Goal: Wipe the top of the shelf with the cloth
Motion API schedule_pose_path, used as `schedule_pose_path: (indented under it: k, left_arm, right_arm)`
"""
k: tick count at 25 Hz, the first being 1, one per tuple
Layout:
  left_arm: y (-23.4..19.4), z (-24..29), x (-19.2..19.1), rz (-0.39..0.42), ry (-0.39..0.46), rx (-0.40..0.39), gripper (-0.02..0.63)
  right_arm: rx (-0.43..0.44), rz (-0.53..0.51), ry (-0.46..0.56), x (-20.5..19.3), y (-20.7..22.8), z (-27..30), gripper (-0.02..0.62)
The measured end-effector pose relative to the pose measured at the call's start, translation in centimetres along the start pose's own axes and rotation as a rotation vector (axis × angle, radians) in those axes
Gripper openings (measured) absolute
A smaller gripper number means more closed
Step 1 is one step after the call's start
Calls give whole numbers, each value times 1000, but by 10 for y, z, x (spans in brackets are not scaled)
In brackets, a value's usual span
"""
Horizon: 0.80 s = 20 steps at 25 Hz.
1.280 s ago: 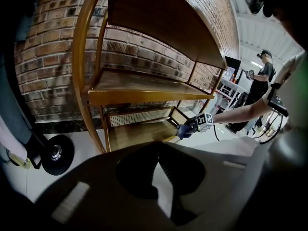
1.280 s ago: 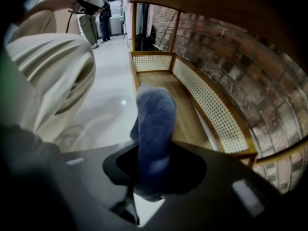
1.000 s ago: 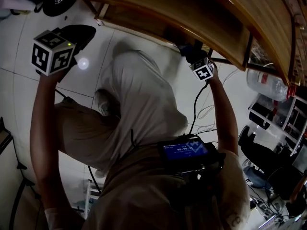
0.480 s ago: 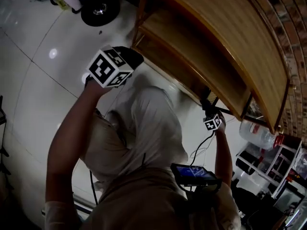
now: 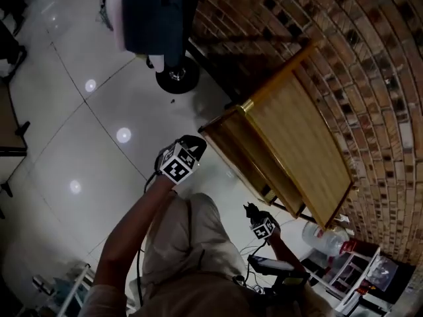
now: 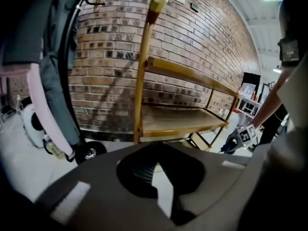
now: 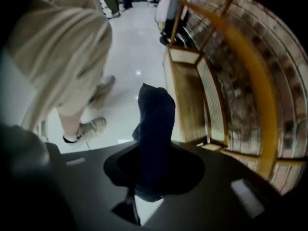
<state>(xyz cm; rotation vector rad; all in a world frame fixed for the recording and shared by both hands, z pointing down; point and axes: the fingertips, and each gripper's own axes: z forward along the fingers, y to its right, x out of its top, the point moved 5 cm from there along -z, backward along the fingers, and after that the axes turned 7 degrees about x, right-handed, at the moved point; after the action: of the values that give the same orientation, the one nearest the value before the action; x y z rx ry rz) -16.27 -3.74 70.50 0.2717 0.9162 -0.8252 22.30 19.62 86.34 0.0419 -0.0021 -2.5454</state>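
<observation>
The wooden shelf stands against a brick wall, and its bare top board is seen from above. The left gripper view shows the shelf from the side. In the right gripper view the shelf runs along the right. A dark blue cloth sticks up from my right gripper, which is shut on it. In the head view that right gripper holds the cloth low beside the shelf's near end. My left gripper hovers off the shelf's front corner. The left gripper is shut with nothing in it.
A rolling coat stand with hanging garments stands on the white tiled floor left of the shelf. A large water bottle and a white rack sit past the shelf's near end. The person's legs and shoes are close by.
The head view has risen and pulled back, so the whole shelf top now shows. Both grippers look smaller and sit further from the shelf. The right one still holds the cloth.
</observation>
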Motion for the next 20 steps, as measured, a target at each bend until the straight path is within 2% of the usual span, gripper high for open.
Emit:
schedule_pose_path:
  k: [3,8,12,16,20]
  left_arm:
    - [-6,-55,8,-20,-14,63,5]
    - [26,-150,37,-69,-33,47,4]
    - [60,-214,105,-46,-29,-1,4]
    - [82,-277,195,6,-7,-49,4]
    - [79,-316,266,52,16,-98,4]
  right_arm:
    - [47,-30,110,52,-26,-80,95]
    - [69,40,247,95,-42,-209,95]
    - [36,84,284,112,-30,-312,92]
    - [-1,137,342,125,-23,-405,92]
    - [-99,208,441,155,11,-504,92]
